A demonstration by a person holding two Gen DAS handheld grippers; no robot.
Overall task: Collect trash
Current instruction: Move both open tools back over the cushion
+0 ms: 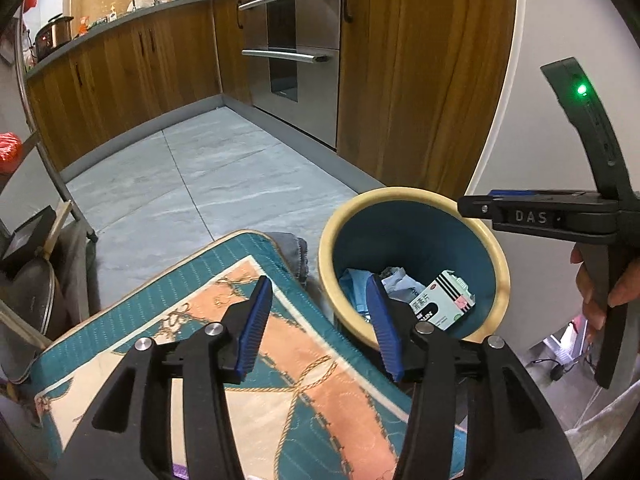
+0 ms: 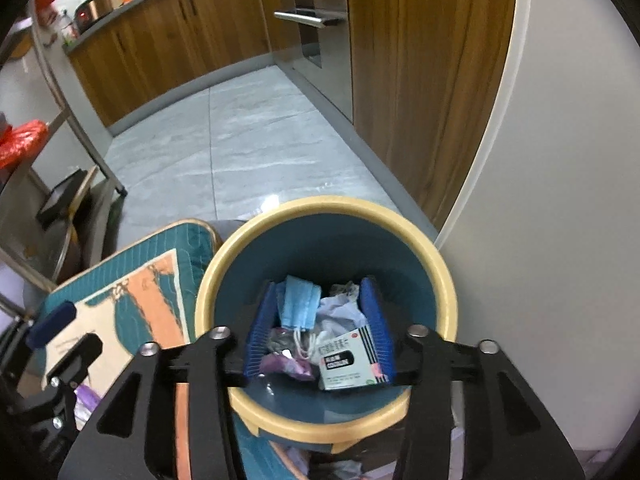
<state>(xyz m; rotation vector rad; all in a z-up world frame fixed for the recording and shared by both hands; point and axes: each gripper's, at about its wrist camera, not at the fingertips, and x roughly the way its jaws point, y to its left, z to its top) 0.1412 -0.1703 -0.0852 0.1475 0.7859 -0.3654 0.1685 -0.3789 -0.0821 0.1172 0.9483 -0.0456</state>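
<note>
Right wrist view: the right gripper is held open and empty over one bin, where one blue mask, one white box and crumpled scraps are seen. The left gripper, also open and empty, is held above one patterned cushion beside it. Wooden cabinets are seen beyond.

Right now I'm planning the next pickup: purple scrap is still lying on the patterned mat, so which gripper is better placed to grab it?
Probably left: the left gripper hangs open over the mat; the right gripper is over the bin.
</note>
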